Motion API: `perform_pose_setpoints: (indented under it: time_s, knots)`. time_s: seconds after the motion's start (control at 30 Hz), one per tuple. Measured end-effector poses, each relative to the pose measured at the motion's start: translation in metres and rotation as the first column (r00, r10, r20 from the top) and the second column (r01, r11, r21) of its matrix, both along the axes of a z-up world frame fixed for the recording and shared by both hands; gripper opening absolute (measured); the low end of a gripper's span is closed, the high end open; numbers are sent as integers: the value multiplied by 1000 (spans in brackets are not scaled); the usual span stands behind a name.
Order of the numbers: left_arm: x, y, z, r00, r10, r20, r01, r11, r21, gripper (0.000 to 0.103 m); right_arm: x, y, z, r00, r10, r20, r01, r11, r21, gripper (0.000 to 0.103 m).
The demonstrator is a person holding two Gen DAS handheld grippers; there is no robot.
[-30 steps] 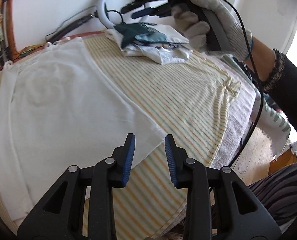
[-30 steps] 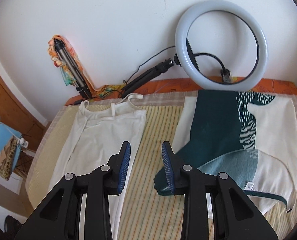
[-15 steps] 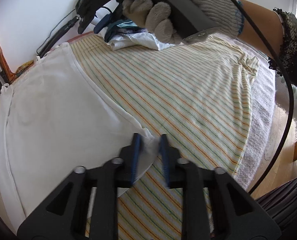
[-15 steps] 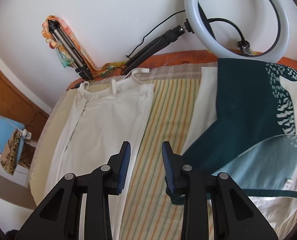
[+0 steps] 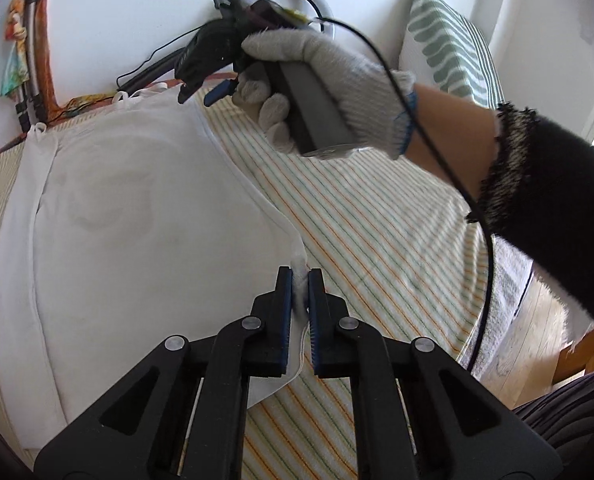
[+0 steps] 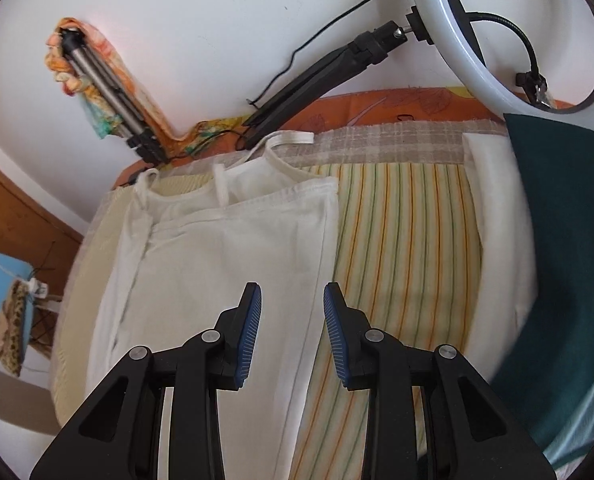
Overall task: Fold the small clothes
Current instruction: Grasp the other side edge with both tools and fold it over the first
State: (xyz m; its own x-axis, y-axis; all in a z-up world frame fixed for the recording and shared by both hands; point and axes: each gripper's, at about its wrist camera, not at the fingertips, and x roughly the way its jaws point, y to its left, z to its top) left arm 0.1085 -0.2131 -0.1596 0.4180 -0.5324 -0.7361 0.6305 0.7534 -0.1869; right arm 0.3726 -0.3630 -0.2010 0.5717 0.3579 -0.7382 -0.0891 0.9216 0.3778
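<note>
A white strappy top [image 5: 137, 220] lies flat on the striped cloth [image 5: 377, 220], straps toward the wall. My left gripper [image 5: 300, 280] is shut on the top's near right hem corner, which bunches up between the blue pads. My right gripper [image 5: 207, 94], held in a gloved hand, hovers over the top's far right corner by the straps. In the right wrist view the right gripper [image 6: 292, 300] is open and empty above the top's right edge [image 6: 321, 248], short of the upper corner.
A folded teal and white garment [image 6: 557, 260] lies to the right on the striped cloth [image 6: 409, 240]. A ring light [image 6: 497, 60] and tripods [image 6: 105, 96] lean on the wall behind. A green patterned pillow [image 5: 449, 40] stands at the right. The bed edge and wooden floor [image 5: 529, 352] are at the right.
My left gripper closed on the top's hem corner and lifted it slightly. My right gripper moved left from over the teal garment to above the white top's right edge.
</note>
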Motion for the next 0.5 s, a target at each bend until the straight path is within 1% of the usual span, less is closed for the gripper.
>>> perform_pose_setpoints:
  time_s: [0.07, 0.17, 0.23, 0.27, 0.3, 0.33, 0.43, 0.5]
  knots:
    - [0, 5, 1, 1000, 4, -3, -4, 1000, -11, 6, 11, 1, -6, 1000, -30, -8, 30, 999, -12, 31]
    - [0, 11, 1, 1000, 6, -4, -6, 1000, -28, 6, 22, -1, -14, 998, -62, -16, 62, 998, 17, 31]
    - [1, 16, 3, 1000, 12, -5, -12, 999, -37, 6, 26, 1, -15, 998, -67, -5, 67, 997, 35, 31]
    - [1, 19, 3, 1000, 15, -7, -16, 999, -45, 6, 27, 2, -14, 998, -69, 3, 68, 997, 36, 25]
    - [2, 24, 4, 1000, 21, -8, -22, 998, -52, 6, 28, 3, -13, 998, -69, 8, 69, 997, 31, 18]
    - [3, 28, 5, 999, 31, -8, -31, 998, -60, 6, 29, 5, -12, 998, -70, 6, 69, 997, 28, 4]
    - [3, 40, 7, 999, 49, -21, -50, 996, -76, 6, 27, 8, -3, 997, -79, 22, 79, 997, 19, 3]
    - [0, 47, 8, 998, 56, -22, -58, 995, -85, 6, 23, 14, 7, 997, -70, 42, 70, 998, -5, 3]
